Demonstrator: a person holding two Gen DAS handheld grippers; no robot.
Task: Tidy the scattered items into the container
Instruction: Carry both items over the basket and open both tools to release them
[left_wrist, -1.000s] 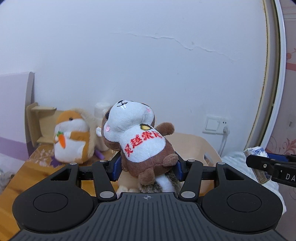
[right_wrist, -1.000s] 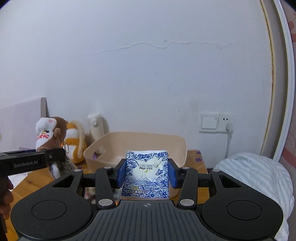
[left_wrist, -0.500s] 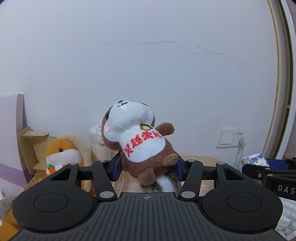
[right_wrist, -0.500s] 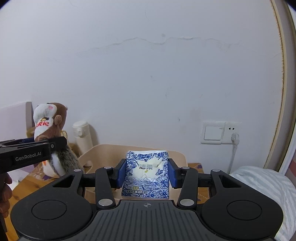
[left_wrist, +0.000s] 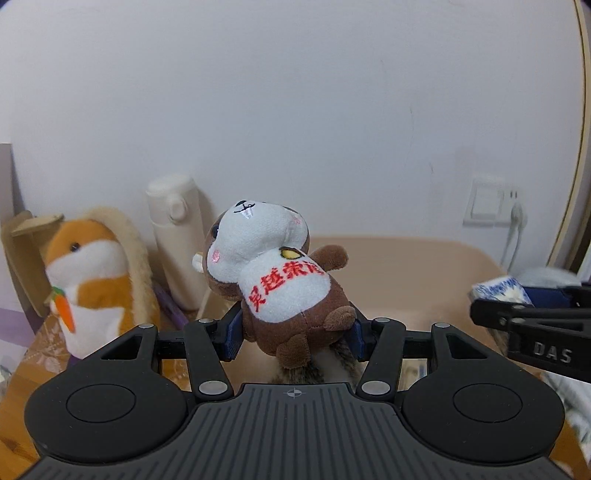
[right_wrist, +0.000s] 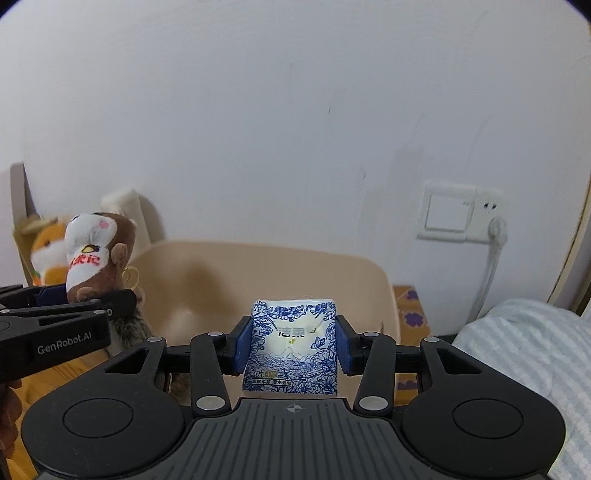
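Carry both loads over the beige tub (right_wrist: 384, 291) rim, lower well inside, then release. One tub, just ahead. One orange hamster plush (left_wrist: 88, 273), one white flask (left_wrist: 177, 243). One squirrel plush (left_wrist: 284, 284) pinched by left gripper (left_wrist: 293, 330); one tissue pack (right_wrist: 293, 345) pinched by right gripper (right_wrist: 293, 345).

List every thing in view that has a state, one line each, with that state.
left gripper: shut on the brown squirrel plush.
brown squirrel plush: held, tilted, in front of the bin.
right gripper: shut on the tissue pack.
tissue pack: held upright, sealed.
beige plastic bin: open-topped; contents cannot be told.
orange hamster plush: upright on the table, outside the bin.
white flask: standing, lid closed.
wall socket: plug inserted.
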